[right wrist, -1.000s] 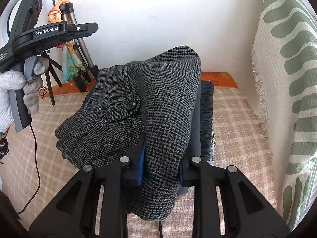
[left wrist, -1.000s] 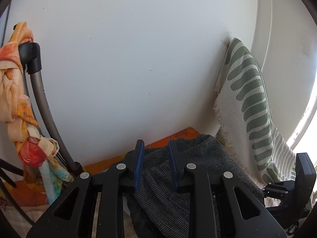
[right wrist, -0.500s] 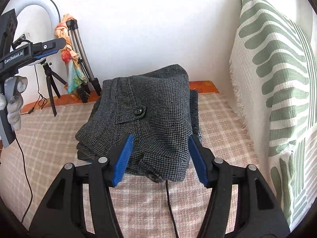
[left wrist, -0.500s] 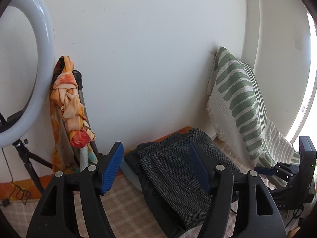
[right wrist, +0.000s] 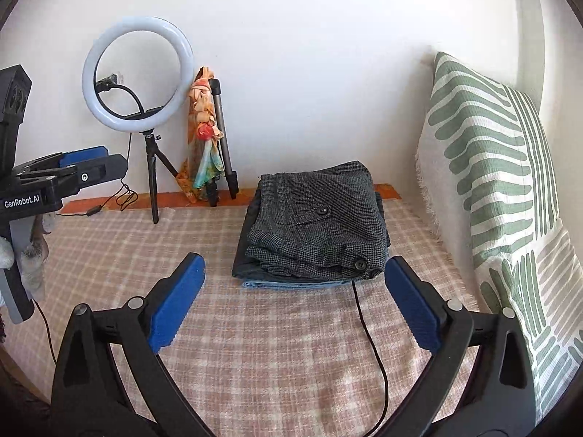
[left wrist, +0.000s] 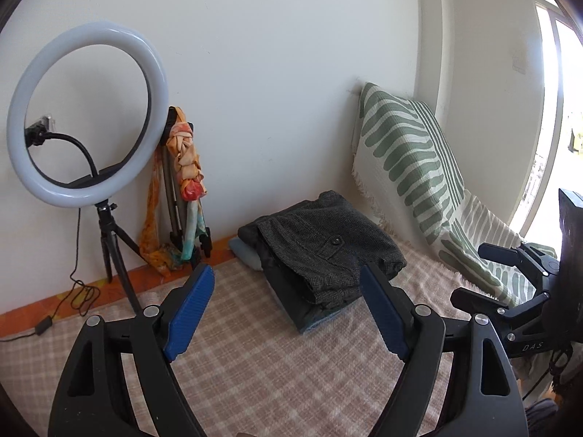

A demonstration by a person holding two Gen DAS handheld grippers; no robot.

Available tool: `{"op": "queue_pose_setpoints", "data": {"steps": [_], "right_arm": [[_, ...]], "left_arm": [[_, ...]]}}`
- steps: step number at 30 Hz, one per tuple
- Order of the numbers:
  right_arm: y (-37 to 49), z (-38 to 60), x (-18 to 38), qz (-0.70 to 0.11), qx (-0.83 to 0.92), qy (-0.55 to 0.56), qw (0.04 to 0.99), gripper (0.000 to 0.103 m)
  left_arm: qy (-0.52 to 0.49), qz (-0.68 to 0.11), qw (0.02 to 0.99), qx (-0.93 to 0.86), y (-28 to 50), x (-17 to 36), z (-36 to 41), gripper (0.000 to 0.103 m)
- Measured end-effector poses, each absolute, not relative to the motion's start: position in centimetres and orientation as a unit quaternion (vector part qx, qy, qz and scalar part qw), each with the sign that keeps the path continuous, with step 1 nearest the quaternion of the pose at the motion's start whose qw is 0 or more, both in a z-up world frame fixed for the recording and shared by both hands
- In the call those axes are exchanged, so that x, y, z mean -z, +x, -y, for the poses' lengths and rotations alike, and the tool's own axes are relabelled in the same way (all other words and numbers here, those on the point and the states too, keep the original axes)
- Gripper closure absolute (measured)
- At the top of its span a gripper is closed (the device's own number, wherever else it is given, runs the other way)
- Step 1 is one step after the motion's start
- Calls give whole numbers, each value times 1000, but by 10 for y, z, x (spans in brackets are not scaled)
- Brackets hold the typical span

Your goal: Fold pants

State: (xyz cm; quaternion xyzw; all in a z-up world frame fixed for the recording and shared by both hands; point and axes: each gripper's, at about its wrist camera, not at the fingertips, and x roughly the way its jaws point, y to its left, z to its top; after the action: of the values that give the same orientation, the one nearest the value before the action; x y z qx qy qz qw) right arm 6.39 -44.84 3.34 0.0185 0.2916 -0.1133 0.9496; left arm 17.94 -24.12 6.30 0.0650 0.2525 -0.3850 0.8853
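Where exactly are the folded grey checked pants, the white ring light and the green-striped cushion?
Folded grey checked pants (right wrist: 317, 225): right wrist view, top layer near the pocket button.
White ring light (left wrist: 156, 73): left wrist view, right side of the ring.
Green-striped cushion (right wrist: 488, 167): right wrist view, middle of its face.

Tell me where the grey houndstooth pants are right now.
The grey houndstooth pants lie folded on top of a stack of clothes on the checked blanket, near the wall, between the scarf-draped tripod and the green-patterned cushion.
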Motion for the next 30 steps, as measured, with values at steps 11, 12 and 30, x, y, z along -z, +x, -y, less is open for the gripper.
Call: {"op": "queue_pose_setpoints", "data": {"steps": [11, 12, 30], "right_arm": [[9, 392, -31, -262, 132, 21, 956, 0], [7, 389, -30, -260, 134, 22, 956, 0], [3, 376, 2, -255, 159, 43, 953, 0]], "left_arm": [[45, -259, 890, 373, 114, -42, 173, 15], [43, -262, 890, 372, 110, -38, 168, 15], [49, -274, 901, 333, 83, 1, 141, 14]]}}
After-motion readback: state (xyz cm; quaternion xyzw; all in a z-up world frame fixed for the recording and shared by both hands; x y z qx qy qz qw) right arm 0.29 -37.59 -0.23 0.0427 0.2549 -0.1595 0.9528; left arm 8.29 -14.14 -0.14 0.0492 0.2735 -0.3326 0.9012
